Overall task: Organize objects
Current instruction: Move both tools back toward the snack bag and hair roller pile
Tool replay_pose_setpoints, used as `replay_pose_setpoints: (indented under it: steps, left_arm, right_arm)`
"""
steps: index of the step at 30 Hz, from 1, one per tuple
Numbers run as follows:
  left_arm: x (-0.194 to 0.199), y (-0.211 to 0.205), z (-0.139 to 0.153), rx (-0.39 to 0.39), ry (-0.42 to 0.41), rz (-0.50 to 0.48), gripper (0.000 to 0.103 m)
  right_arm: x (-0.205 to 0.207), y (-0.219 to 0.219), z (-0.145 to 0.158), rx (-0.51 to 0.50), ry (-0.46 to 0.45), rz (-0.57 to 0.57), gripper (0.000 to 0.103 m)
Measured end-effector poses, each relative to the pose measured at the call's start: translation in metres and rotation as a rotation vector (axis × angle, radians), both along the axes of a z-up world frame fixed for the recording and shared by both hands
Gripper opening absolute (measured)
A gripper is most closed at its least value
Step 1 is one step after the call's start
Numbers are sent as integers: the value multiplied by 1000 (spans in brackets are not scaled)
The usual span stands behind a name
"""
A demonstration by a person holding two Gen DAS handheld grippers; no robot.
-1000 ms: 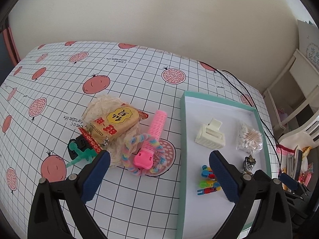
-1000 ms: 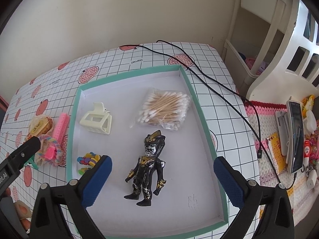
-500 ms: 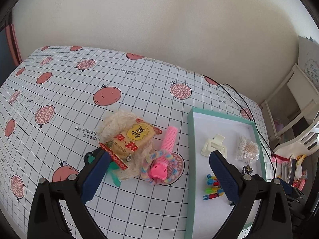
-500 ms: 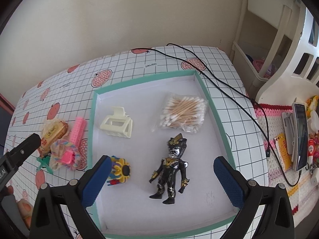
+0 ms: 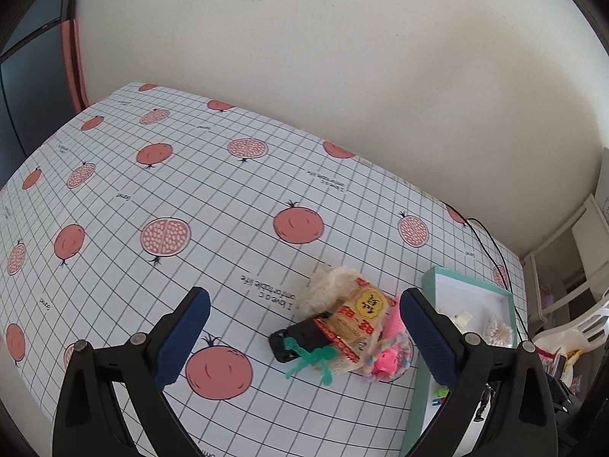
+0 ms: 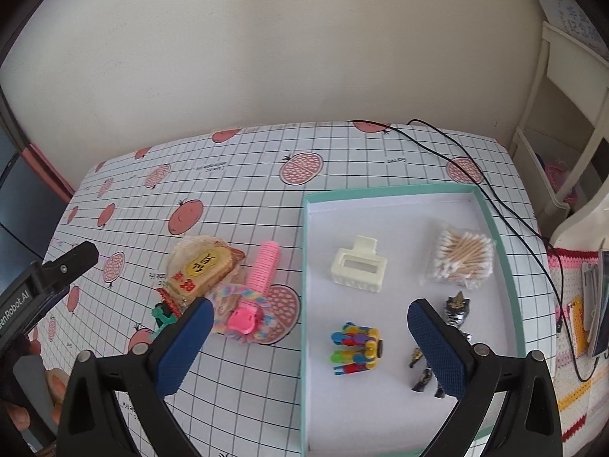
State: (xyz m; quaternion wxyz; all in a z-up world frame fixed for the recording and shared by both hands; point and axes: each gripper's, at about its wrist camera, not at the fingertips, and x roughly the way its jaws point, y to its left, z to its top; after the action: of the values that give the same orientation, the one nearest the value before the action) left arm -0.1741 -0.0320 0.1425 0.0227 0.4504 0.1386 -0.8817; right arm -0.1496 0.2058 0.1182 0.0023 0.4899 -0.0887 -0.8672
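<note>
Four in tray (image 6: 506,266): claw clip (image 6: 357,269), cotton swabs (image 6: 461,259), figure (image 6: 455,310), colourful toy (image 6: 356,348).
Left gripper (image 5: 304,339): wide, empty — pulled back from the pile.
Right gripper (image 6: 306,346): wide, empty.
Pile: snack packet (image 5: 356,320), pink roller (image 6: 262,266) — on tablecloth (image 5: 190,190), unsorted.

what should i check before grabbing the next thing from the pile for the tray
1. Left gripper open and holding nothing: ok.
2. Right gripper open and holding nothing: ok.
3. Teal-rimmed white tray has bare floor near its front: ok.
4. Pink ribbed hair roller reachable on top of the pile: ok, though the pastel braided hair tie loops around its clip end.
5. Yellow snack packet free to lift: cannot tell, it lies on cream lace fabric.
6. Black cable clear of the tray: ok.
</note>
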Motion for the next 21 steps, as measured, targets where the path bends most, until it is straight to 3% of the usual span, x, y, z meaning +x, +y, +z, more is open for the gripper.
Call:
replay_pose_setpoints:
  steps: [8,21]
  left_arm:
    - [-5,-24,-15,3,-43,28,100]
    - [-16,5,-34,53,-98,-42,100]
  right_arm:
    - [-15,-30,-21,-27,-35,51,103]
    - [-31,-45,-60,-38,-104,94,103]
